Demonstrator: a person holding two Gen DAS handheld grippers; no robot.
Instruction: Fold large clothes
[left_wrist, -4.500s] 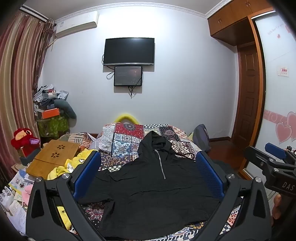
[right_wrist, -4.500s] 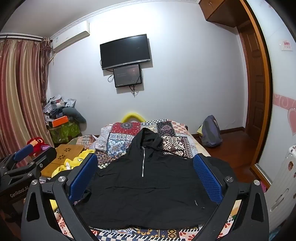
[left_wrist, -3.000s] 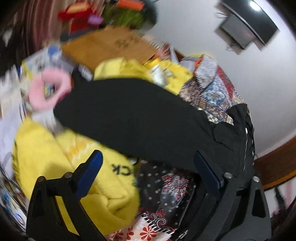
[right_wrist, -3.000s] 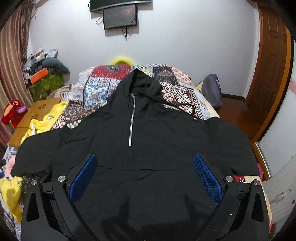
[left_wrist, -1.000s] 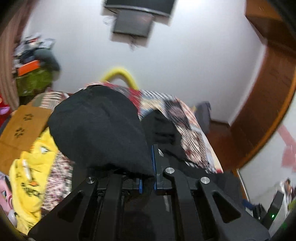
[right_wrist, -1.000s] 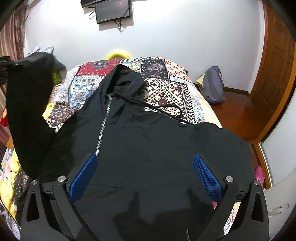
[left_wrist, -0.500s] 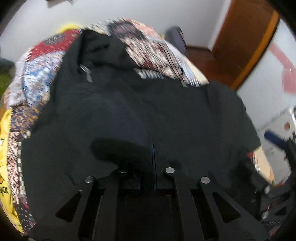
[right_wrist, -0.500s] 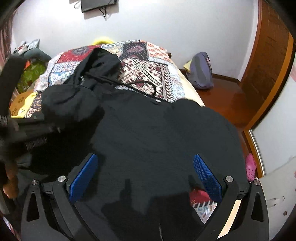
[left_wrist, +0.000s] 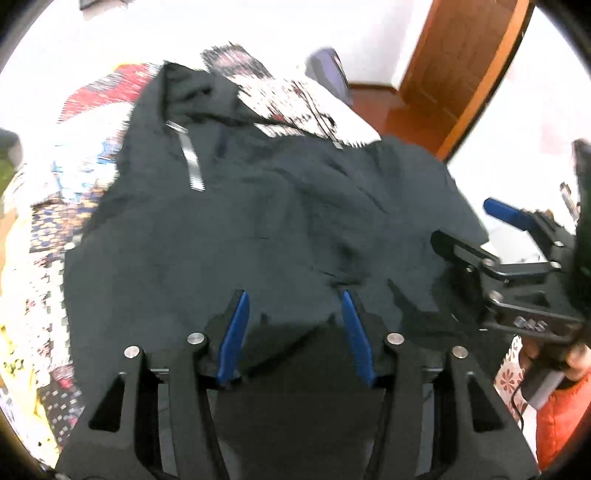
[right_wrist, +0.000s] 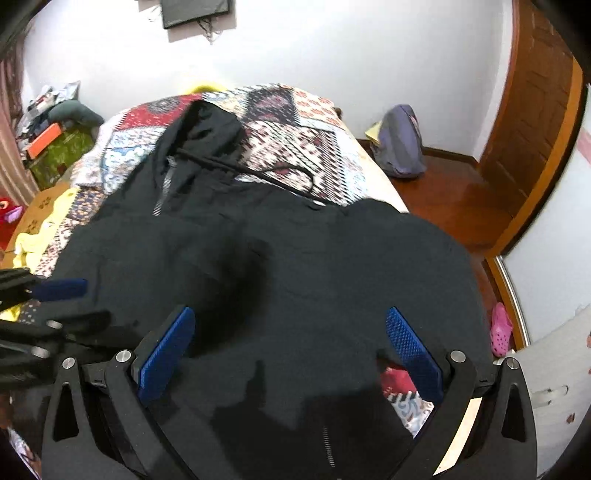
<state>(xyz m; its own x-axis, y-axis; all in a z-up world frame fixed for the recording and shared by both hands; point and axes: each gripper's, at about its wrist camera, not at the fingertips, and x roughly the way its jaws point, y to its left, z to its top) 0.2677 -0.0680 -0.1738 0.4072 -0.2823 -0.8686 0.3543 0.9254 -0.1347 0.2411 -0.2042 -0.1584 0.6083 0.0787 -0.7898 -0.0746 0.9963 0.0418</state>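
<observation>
At the far left of the right wrist view we find a green box against the wall with an orange box and loose clutter heaped on top of it; what is inside it we cannot tell. Beside it a yellow garment lies by the edge of the bed. The black hooded jacket is spread over the patchwork bedspread, hood toward the wall, zipper running down its chest, and its left sleeve lies folded across its front. The left gripper hangs above the jacket's lower front. Its jaws have just been opening and stand at a middling gap, with fabric beneath them but nothing pinched between the blue pads. Further right, the right gripper hovers over the jacket's right half with its fingers spread wide and gripping nothing.

Only the right wrist view gives us the wall-mounted screen, the grey backpack on the wooden floor and a pink shoe by the wardrobe. Only the left wrist view, which is blurred, shows the hand that carries the right gripper, with an orange sleeve below it.
</observation>
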